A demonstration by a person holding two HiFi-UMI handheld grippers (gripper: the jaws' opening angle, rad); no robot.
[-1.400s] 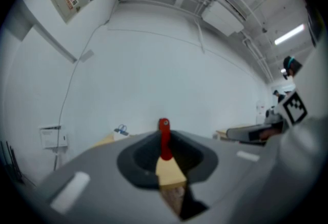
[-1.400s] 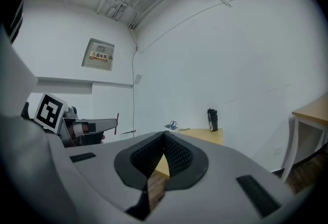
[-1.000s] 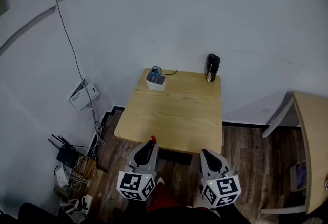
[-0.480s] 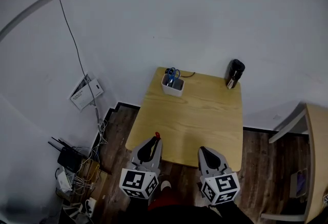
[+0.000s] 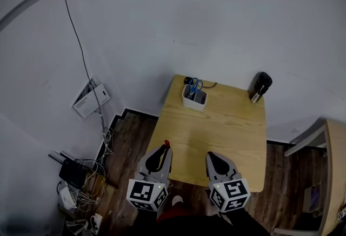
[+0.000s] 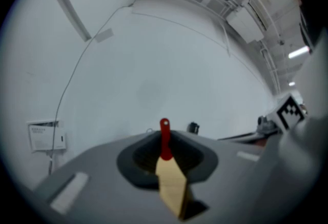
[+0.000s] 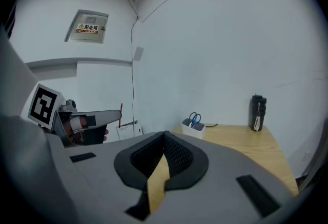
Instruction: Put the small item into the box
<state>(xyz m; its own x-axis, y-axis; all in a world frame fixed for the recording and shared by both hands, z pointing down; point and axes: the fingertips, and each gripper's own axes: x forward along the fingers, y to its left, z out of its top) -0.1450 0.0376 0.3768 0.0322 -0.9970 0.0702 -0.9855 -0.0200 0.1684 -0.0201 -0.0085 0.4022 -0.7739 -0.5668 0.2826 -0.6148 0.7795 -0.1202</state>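
Left claw: the left gripper (image 5: 162, 152) was pressed together on a small red item (image 6: 164, 137), a thin stick with a rounded, holed end. It stood upright and proud of the jaw tips.
Right claw: the right gripper (image 7: 164, 139) had its jaws pressed together with nothing between them. It was held level with the left, over the near edge of the table (image 5: 230, 131).
Step in hand: judged to be the carry. The item was gripped and held clear of the table's near left corner, not yet over the box.
Item relative to box: the white box (image 5: 194, 99) stood at about 1 o'clock from the left gripper in the head view, well apart, at the far left of the table top.
Box contents: blue-handled scissors (image 5: 195, 86) stood in it, leaning toward its far side. How much free opening remained could not be told.
Other objects: a black bottle (image 5: 261, 86) stood at the far right corner, at about 1 o'clock from the right gripper and clear of the likely path.
Next move, assessed: reach forward across the table, bring the item above the open top of the box beside the scissors, then part the jaws.
Risk, assessed: the stick could catch on the scissor handles or the box rim.
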